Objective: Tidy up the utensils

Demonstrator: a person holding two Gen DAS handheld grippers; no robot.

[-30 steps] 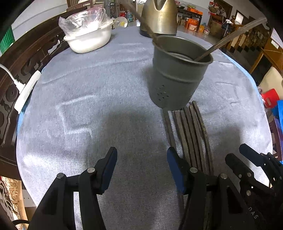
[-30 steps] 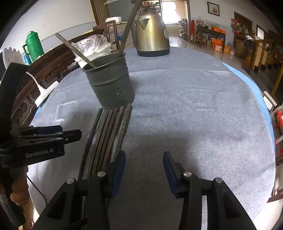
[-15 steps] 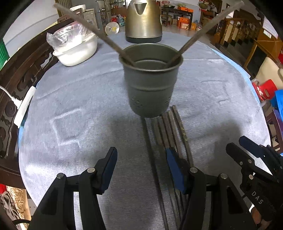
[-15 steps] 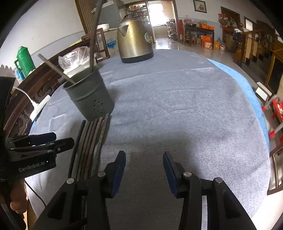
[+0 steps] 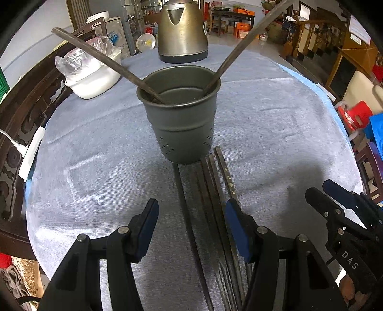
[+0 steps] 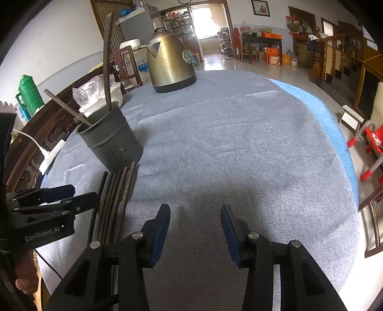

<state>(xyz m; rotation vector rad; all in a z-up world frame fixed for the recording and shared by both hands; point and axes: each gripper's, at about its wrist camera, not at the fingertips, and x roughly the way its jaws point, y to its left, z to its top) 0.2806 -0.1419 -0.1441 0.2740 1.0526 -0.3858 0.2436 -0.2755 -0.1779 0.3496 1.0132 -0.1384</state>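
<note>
Grey cloth covers the table beneath me. My left claw is spread, straddling the loose chopsticks; my right claw is spread, empty, beside them. Ahead stands the holder cup, two sticks inside. Next step, likely: pinch one chopstick, lift to cup.

You face a round desk under a grey-blue woven cloth. Behind it a bright doorway lights the glossy tiled floor. A carved dark wooden chair back stands left, a wooden stair railing right.
</note>
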